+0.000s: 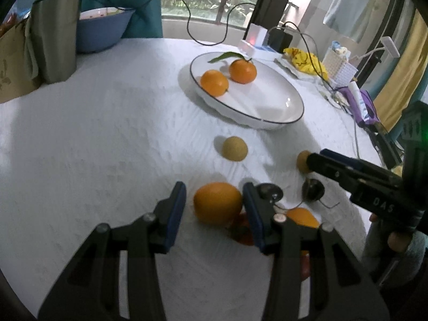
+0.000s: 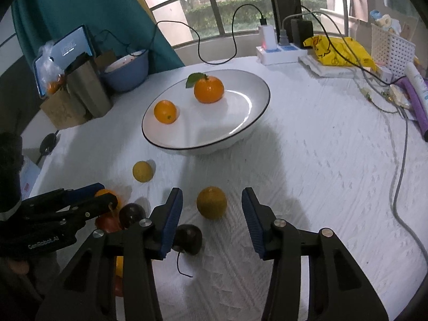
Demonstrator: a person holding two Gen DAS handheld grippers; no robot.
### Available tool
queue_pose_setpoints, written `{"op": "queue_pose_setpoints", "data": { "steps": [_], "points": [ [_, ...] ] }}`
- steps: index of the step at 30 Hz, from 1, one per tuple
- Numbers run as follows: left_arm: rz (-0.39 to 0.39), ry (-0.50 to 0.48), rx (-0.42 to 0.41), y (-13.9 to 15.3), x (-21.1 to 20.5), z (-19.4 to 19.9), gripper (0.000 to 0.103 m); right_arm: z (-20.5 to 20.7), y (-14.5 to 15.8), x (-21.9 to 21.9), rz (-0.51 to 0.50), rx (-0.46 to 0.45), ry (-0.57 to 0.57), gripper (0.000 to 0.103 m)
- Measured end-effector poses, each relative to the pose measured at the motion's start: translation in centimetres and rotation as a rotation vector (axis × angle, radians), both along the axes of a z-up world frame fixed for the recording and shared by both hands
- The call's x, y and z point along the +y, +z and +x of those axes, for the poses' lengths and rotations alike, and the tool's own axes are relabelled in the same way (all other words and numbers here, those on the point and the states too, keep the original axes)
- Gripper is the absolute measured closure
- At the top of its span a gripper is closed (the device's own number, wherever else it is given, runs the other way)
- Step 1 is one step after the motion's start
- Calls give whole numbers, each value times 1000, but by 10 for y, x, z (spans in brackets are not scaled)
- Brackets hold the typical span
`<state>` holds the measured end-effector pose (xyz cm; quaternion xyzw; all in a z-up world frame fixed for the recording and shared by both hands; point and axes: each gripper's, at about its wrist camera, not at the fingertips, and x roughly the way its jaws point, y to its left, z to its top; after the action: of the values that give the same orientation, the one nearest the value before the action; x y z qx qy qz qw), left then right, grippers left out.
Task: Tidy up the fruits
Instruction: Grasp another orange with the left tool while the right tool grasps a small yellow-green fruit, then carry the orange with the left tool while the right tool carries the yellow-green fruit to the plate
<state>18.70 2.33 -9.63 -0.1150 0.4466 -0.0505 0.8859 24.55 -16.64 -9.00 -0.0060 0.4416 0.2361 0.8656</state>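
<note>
A white plate [image 1: 267, 112] [image 2: 203, 147] holds two oranges, one plain [image 1: 214, 83] [image 2: 165, 111] and one with a leaf [image 1: 243, 71] [image 2: 208, 89]. My left gripper [image 1: 214, 202] is open around a loose orange [image 1: 218, 203], with a gap at its left pad. My right gripper [image 2: 212, 214] is open with a dull yellow-orange fruit [image 2: 211, 202] between its fingertips, clear of both pads. A small yellow fruit [image 1: 234, 148] [image 2: 142, 171], two dark round fruits [image 2: 188, 238] [image 2: 132, 214] and a red fruit [image 1: 242, 230] lie nearby.
At the back left stand a blue bowl [image 1: 101, 29], a steel cup [image 1: 56, 34] and a tablet [image 2: 64, 53]. At the back right are a power strip [image 2: 278, 50], a yellow bag [image 2: 339, 50], a white basket [image 2: 393, 50] and cables [image 2: 401, 160].
</note>
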Motion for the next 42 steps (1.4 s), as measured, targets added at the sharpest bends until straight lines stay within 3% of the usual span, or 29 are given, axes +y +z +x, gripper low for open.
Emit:
{"op": "queue_pose_setpoints", "data": {
  "steps": [4, 11, 14, 42],
  "points": [
    [3, 2, -4, -1, 0, 0, 57, 0, -5, 0, -3, 12, 3, 59],
    [-10, -4, -6, -1, 1, 0, 58, 1, -9, 2, -4, 23, 17, 75],
    [-12, -15, -9, -1, -1, -1, 63, 1, -9, 2, -3, 22, 19, 75],
    [-2, -37, -95, 32, -1, 20, 64, 20, 19, -4, 31, -42, 20, 76]
  ]
}}
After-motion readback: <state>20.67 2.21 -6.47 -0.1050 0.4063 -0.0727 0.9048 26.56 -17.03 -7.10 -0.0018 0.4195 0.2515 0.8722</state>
